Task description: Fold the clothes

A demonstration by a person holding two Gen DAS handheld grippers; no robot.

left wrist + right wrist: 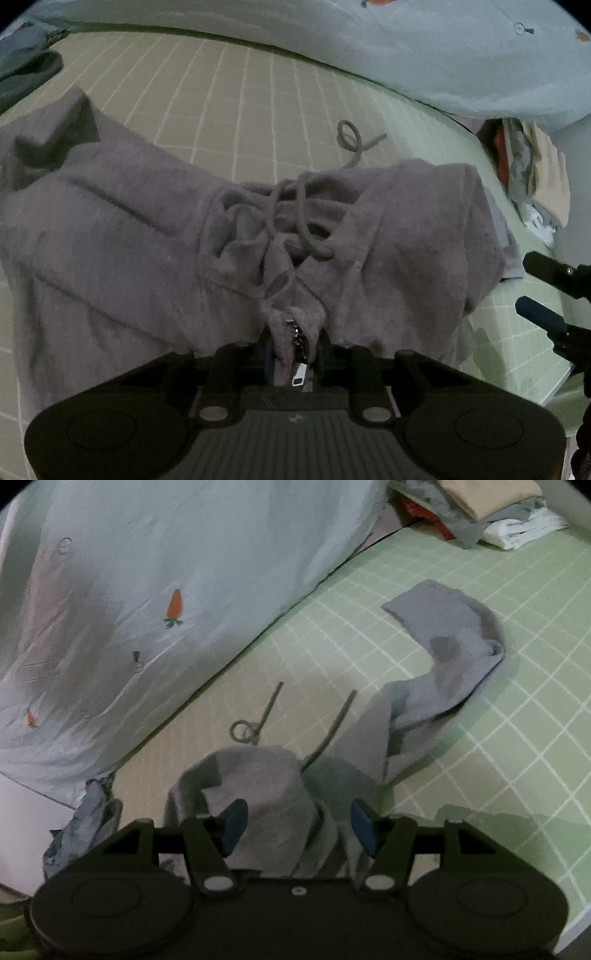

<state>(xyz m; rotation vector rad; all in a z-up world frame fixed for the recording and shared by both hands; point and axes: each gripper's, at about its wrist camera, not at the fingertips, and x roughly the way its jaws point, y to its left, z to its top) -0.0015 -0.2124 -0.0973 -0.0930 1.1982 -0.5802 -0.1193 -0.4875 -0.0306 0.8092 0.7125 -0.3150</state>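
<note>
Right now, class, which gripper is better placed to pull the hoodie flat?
Left. The left gripper is clamped on the hoodie at its zipper; the right gripper has open jaws.

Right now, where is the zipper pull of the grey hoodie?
In the left wrist view the zipper pull sits bottom centre, between the fingers of the left gripper, which is shut on the grey hoodie at its zipper edge, below the tangled drawstring.

A pale quilt (147, 590) printed with small carrots (174, 605) lies bunched along the far edge of the bed's green grid-patterned sheet (517, 720), touching it. White paper (22, 812) shows beneath the quilt's lower corner.
</note>
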